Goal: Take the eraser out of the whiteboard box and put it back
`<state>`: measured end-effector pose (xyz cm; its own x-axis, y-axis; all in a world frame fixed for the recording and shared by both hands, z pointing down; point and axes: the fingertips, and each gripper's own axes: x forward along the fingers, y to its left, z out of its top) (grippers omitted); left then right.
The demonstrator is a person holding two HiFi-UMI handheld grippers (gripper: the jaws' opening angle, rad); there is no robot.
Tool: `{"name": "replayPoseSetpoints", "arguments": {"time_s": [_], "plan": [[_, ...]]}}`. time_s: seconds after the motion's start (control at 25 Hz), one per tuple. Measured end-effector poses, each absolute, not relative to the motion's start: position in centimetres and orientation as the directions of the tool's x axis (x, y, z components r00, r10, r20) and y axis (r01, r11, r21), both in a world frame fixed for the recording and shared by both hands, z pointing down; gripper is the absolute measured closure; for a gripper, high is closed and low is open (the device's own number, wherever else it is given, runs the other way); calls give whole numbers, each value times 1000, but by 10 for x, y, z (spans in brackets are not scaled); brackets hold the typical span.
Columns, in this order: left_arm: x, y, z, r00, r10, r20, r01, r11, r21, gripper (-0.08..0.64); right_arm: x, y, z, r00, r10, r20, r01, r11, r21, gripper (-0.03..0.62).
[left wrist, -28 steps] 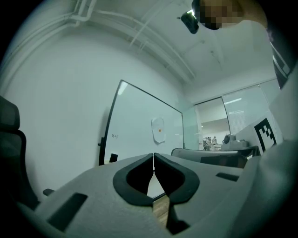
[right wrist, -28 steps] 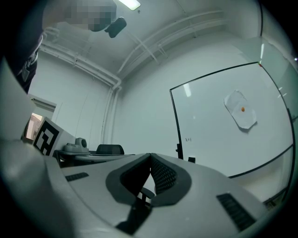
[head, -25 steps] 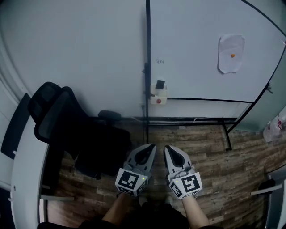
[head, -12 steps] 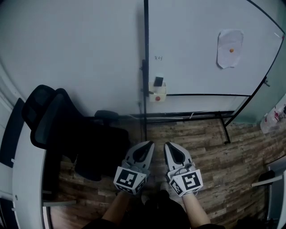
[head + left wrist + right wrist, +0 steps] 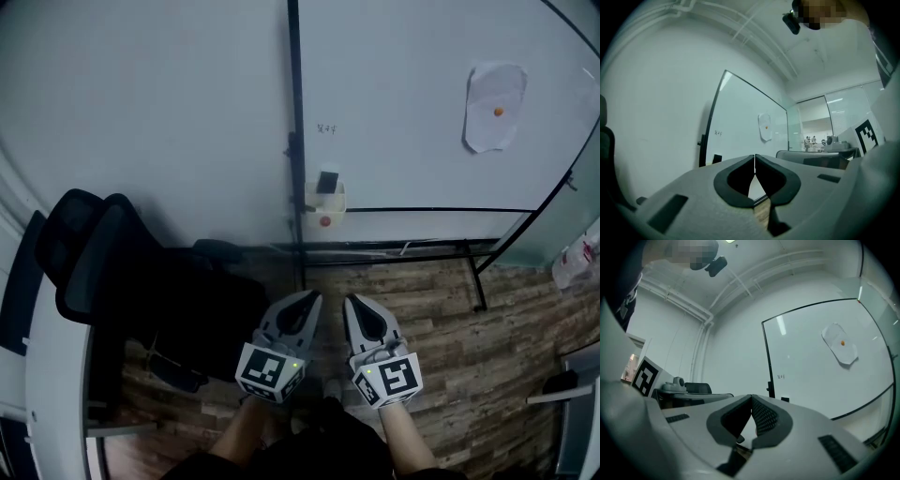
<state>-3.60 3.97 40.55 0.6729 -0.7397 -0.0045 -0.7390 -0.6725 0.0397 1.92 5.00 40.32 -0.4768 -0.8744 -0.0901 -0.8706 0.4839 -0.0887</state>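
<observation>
The eraser (image 5: 327, 181) is a small dark block. It stands up in the little white box (image 5: 334, 204) and pokes out of the top. The box has a red dot on its front and hangs on the black left edge of the whiteboard (image 5: 422, 122).

Only the head view shows the box and its red dot well. In the two gripper views the eraser is just a tiny dark shape by that black edge.

The left gripper (image 5: 312, 296) and the right gripper (image 5: 351, 301) are side by side, well apart from the box, and both point toward the board. Each one has its jaws pressed together with nothing in between.

Only the head view shows the wood floor (image 5: 450, 314) under the grippers and the black chair (image 5: 103, 244) at the left. Only the gripper views show the ceiling. The left gripper view also shows a bright room far away at the right.

A paper with an orange dot (image 5: 494, 108) is stuck on the board, and all three views show it.
</observation>
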Motion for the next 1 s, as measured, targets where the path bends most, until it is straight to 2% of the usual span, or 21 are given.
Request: {"name": "replayPoseSetpoints", "arguments": {"time_s": [0.44, 1.0], "plan": [[8, -39, 392, 623, -782, -2, -782, -623, -14, 554, 70, -29, 392, -497, -859, -123, -850, 510, -130, 589], [6, -112, 406, 614, -789, 27, -789, -615, -24, 554, 66, -99, 405, -502, -858, -110, -843, 513, -159, 589]]}}
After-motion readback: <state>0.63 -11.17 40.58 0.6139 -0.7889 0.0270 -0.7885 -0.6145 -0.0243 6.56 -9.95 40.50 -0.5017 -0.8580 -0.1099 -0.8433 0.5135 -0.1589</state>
